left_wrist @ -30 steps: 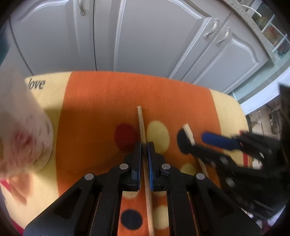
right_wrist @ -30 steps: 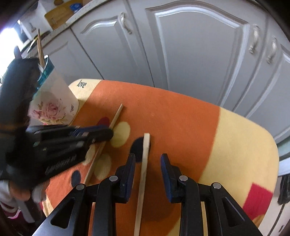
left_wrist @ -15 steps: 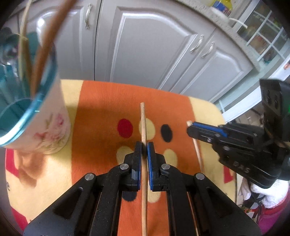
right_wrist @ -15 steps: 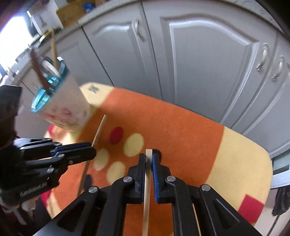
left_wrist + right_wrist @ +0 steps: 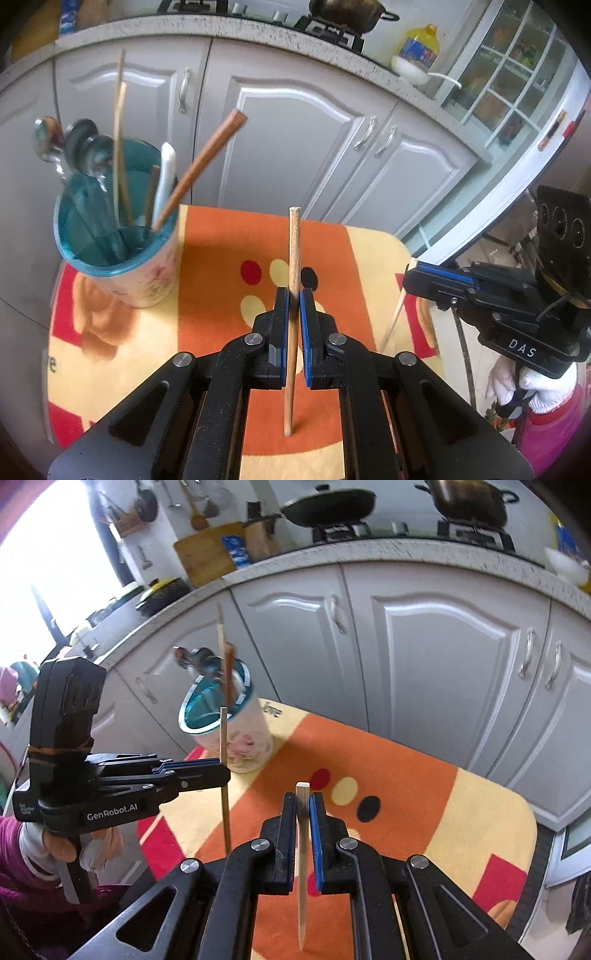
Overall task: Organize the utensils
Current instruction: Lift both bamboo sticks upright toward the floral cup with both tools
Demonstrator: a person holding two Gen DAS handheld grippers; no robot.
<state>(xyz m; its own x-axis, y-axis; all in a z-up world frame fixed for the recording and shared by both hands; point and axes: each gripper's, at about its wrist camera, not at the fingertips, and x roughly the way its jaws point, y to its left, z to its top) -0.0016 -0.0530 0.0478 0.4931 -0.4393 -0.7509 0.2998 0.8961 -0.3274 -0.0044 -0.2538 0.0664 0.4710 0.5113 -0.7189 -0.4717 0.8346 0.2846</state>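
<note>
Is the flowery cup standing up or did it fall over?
Standing up. The cup sits on its base on the cloth, mouth upward, with utensils sticking out the top.

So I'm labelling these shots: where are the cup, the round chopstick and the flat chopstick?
cup (image 5: 147, 284), left wrist view, flowered outer wall.
round chopstick (image 5: 294, 243), left wrist view, shaft above the jaws.
flat chopstick (image 5: 302, 792), right wrist view, top end.
</note>
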